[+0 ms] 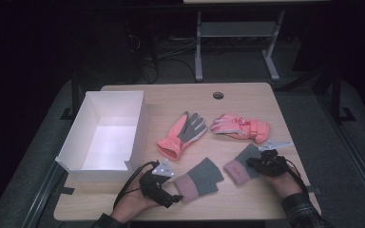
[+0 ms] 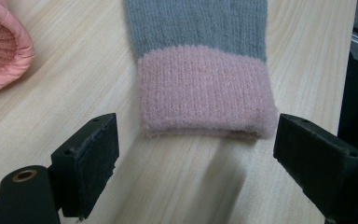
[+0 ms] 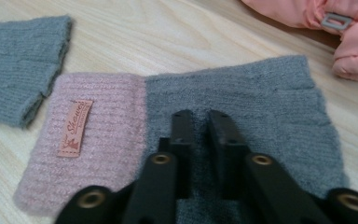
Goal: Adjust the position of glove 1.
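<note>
Two grey knit gloves with pink cuffs lie near the table's front edge. The left knit glove (image 1: 202,178) (image 2: 205,88) points its cuff at my left gripper (image 1: 173,192) (image 2: 198,135). That gripper is open, its jaws spread wider than the cuff and stopping just short of it. The right knit glove (image 1: 237,166) (image 3: 261,98) carries a small tan label on its cuff. My right gripper (image 1: 259,161) (image 3: 200,114) rests on its grey part, jaws almost together with a thin pinch of knit between them.
Two pink padded gloves lie mid-table, one palm-up (image 1: 183,133) (image 2: 0,51), one with a buckle (image 1: 241,127) (image 3: 326,28). An empty white box (image 1: 142,123) stands at the left. The wooden table (image 1: 247,209) has a cable hole (image 1: 218,95) at the back.
</note>
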Tool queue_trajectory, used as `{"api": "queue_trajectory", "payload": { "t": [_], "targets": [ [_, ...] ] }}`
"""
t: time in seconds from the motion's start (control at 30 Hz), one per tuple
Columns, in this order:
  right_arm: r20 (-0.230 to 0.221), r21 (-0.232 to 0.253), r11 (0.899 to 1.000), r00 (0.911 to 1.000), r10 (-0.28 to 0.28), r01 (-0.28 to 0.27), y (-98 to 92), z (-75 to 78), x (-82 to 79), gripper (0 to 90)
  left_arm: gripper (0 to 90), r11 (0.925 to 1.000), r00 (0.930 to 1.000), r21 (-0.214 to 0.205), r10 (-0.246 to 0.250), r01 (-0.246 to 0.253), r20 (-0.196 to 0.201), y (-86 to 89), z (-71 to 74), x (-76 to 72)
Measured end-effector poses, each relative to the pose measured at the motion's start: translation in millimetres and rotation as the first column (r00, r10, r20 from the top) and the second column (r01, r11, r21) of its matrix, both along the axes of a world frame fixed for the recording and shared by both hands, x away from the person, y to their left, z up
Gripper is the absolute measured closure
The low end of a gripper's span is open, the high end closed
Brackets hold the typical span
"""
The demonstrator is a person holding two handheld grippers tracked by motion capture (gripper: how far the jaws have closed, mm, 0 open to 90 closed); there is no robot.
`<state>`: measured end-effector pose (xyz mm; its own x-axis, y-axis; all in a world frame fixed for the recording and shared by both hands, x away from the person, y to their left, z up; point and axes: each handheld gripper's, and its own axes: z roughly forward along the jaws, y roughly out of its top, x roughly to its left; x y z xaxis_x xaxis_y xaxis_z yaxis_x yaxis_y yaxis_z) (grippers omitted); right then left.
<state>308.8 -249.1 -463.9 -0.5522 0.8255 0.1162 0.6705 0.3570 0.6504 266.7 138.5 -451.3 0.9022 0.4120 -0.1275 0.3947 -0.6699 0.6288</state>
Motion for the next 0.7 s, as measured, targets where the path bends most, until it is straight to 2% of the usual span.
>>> {"api": "queue_trajectory", "payload": {
  "t": [0.13, 0.2, 0.4, 0.57, 0.7],
  "targets": [
    [-0.008, 0.013, 1.000, 1.0000, 0.000, 0.000, -1.3, 0.9, 0.6, 86.8, 13.7, 1.0000, 1.0000, 0.001, 0.001, -0.001, 0.001, 0.2, 0.1, 0.0],
    [-0.025, 0.056, 0.998, 0.9996, -0.014, 0.016, -4.9, 2.8, 1.1, 86.9, 13.7, 1.0000, 1.0000, 0.003, 0.002, -0.002, 0.001, 0.7, 0.0, -0.1],
    [-0.002, 0.139, 0.989, 0.9989, -0.046, 0.046, -8.6, 17.1, -7.1, 86.9, 13.7, 0.9999, 1.0000, -0.008, 0.009, -0.009, -0.003, 0.6, 0.1, 0.4],
    [-0.002, 0.195, 0.980, 0.9988, -0.049, 0.048, -1.6, 25.8, -13.7, 86.9, 13.7, 1.0000, 1.0000, -0.006, 0.006, -0.006, -0.002, 0.3, 0.3, 0.5],
    [0.002, 0.217, 0.975, 0.9985, -0.055, 0.053, 9.0, 31.0, -18.1, 86.8, 13.7, 1.0000, 1.0000, -0.002, -0.005, 0.005, 0.001, 0.9, 0.5, 0.2]
  ]
}}
